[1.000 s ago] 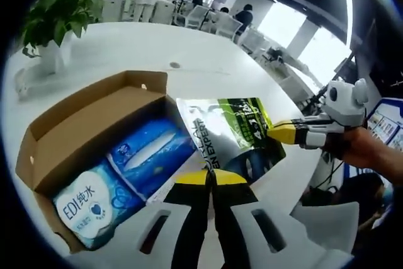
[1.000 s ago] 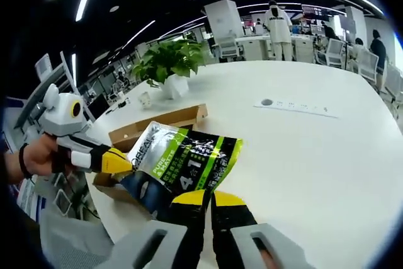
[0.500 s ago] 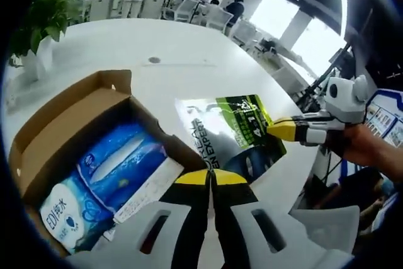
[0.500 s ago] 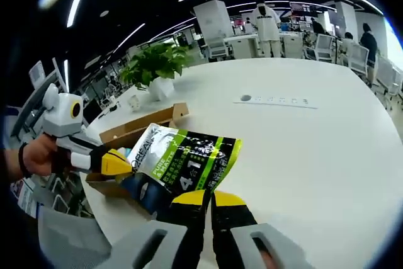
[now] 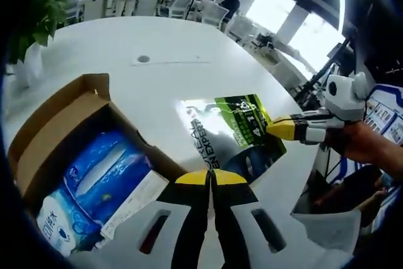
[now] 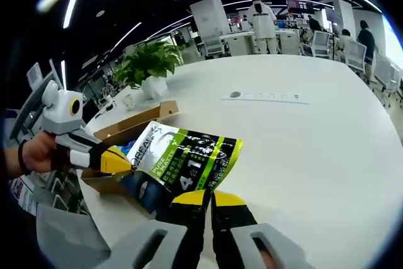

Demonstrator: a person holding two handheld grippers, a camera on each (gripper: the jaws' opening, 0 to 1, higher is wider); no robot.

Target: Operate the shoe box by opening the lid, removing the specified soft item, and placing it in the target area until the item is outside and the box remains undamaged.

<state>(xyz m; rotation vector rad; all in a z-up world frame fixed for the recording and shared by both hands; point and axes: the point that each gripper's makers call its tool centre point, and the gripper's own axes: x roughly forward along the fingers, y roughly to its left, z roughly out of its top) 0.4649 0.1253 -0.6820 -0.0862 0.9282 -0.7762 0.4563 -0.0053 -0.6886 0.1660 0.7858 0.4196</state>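
I pinch the green pouch (image 5: 236, 131) with both tools: my left gripper (image 5: 211, 176) bites one edge, my right gripper (image 6: 210, 197) bites another. It hangs over the white table (image 6: 315, 137), just beside the open box (image 5: 44, 130).

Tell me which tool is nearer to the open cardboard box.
Left. The left tool grips the green pouch right beside the box; the right tool grips the pouch's far edge, away from the box.

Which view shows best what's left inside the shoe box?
The left gripper view: it looks down into the open shoe box, showing blue tissue packs. The right gripper view catches just the box's edge behind the green pouch.
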